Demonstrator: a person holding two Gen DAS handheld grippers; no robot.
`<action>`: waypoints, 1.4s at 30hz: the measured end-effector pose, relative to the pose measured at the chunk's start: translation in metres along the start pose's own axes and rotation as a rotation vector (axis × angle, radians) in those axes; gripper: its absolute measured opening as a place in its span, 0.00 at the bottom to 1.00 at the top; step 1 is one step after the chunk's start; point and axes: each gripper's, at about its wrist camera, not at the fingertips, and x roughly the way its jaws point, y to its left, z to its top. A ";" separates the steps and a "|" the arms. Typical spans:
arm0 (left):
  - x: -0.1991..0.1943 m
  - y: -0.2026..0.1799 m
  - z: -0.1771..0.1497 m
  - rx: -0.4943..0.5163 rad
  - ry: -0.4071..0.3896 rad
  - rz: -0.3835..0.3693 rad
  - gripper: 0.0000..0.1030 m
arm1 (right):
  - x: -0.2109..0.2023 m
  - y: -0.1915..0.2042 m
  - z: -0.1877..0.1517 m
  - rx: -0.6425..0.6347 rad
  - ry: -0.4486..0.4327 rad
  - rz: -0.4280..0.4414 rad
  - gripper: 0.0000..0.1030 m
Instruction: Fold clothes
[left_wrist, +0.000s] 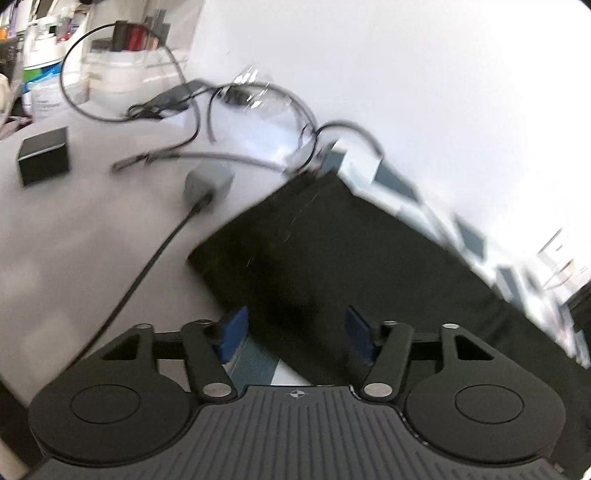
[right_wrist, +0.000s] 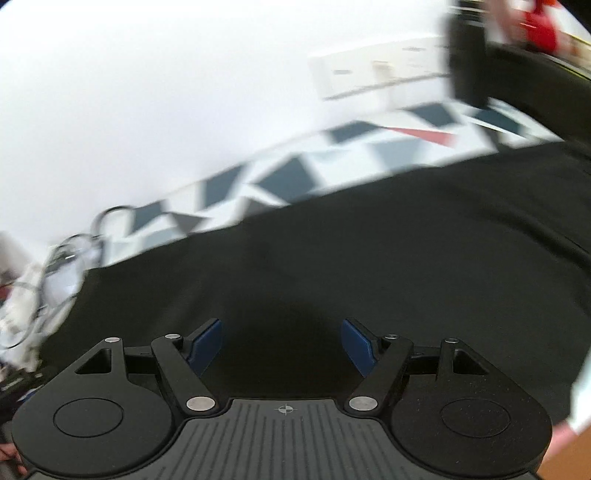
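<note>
A white wall (left_wrist: 424, 74) backs a surface spread with a cloth patterned in white, grey-blue and red triangles (right_wrist: 288, 177). A black garment (left_wrist: 332, 266) lies flat on it, filling the middle of both views; in the left wrist view its corner points toward nine o'clock. The left gripper (left_wrist: 295, 334) hovers at six o'clock over the garment's near edge, jaws apart, nothing between the blue pads (left_wrist: 234, 332). The right gripper (right_wrist: 281, 345) hangs above the garment, likewise released and empty. At ten to twelve o'clock of the left view lie a black box (left_wrist: 44, 155), a grey charger (left_wrist: 208, 181) and looping cables (left_wrist: 184, 107). Both views are blurred.
</note>
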 end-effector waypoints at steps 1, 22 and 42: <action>0.001 0.001 0.003 -0.002 -0.004 -0.017 0.57 | 0.006 0.012 0.009 -0.011 0.007 0.028 0.66; 0.043 0.014 0.010 -0.306 -0.084 0.078 0.52 | 0.197 0.263 0.101 -0.754 0.049 0.378 0.58; 0.004 0.004 0.008 -0.109 -0.172 -0.032 0.03 | 0.284 0.302 0.073 -0.739 0.161 0.577 0.01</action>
